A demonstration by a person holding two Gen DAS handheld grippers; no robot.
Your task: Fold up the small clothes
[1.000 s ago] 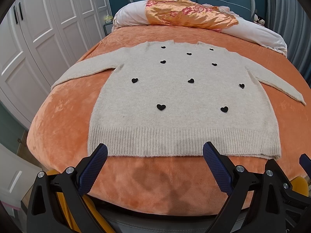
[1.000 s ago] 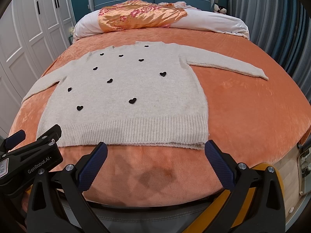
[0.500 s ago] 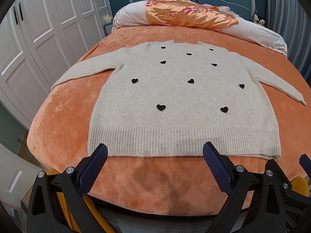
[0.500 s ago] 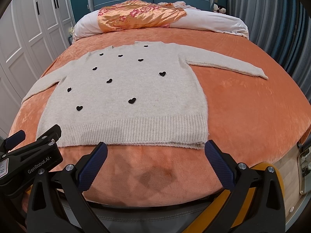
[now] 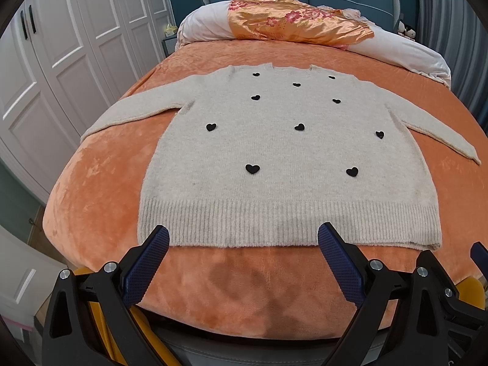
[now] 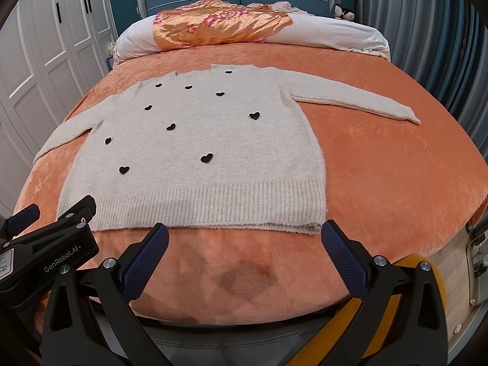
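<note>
Zero folds are showing so far, so the whole job is looking like it's still waiting to happen. One cream sweater with little black hearts is lying flat, front up, on the orange blanket of the bed, both sleeves spread out to the sides and the ribbed hem sitting nearest the cameras.

Both claws are hanging at the foot of the bed, short of the hem and not touching any fabric. The left claw is gaping wide open with nothing in it, and the right claw is doing the same, jaws spread and empty. In the right wrist view the left one is poking in at the lower left.

Room-wise it's looking pretty comfy. Orange blanket is showing all around the sweater, more of it on the right side than the left. The left sleeve cuff is reaching close to the bed's left edge, with white wardrobe doors beyond it, so I'm guessing that's the tight side. Pillows and a shiny orange cover are sitting well behind the collar, out of the way.
</note>
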